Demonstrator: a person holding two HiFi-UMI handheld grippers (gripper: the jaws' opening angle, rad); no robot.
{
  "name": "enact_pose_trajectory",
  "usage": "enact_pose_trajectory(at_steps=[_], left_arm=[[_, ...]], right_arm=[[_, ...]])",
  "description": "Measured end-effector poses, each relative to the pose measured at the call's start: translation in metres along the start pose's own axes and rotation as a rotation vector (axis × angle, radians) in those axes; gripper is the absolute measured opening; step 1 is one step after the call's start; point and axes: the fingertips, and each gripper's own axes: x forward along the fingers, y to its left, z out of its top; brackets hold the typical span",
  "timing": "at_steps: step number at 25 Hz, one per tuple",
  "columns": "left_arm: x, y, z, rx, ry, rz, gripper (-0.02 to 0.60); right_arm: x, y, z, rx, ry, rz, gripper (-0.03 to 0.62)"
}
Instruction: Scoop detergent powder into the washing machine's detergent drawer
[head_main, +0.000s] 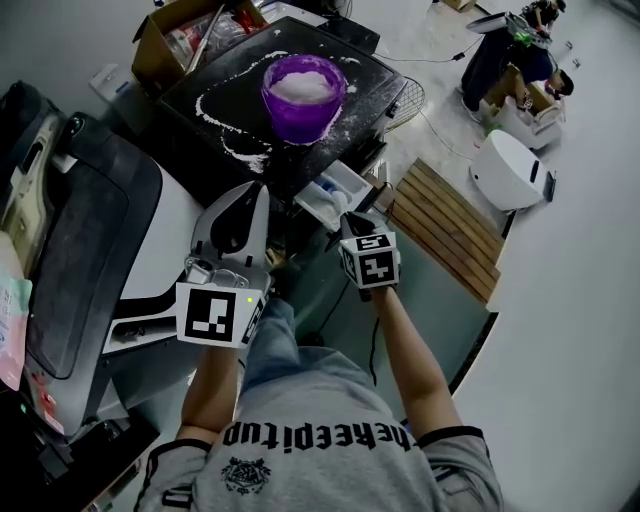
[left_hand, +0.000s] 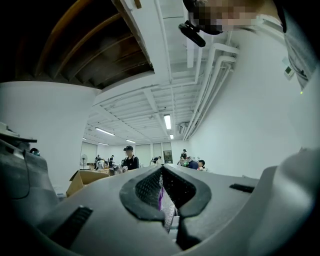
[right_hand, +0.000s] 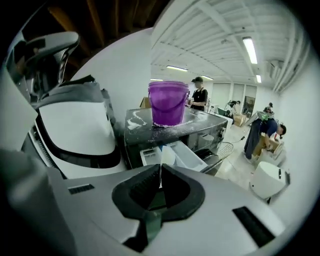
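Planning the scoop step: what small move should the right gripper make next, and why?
Probably open the right hand-held gripper and ease it forward toward the purple bucket. Its jaws are together on nothing, the bucket holds detergent powder, and the detergent drawer already stands open below.

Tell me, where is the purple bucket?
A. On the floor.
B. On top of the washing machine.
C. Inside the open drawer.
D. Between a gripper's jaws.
B: the purple bucket stands on the dark top of the washing machine, above the open drawer.
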Motion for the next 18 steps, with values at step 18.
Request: enact_pose_trajectory(at_steps=[18], left_arm=[[0.005, -0.007, 0.037, -0.023, -0.039, -0.074, 0.003]], right_arm=[[-0.098, 0.005, 0.074, 0.192, -0.353, -0.039, 0.005]])
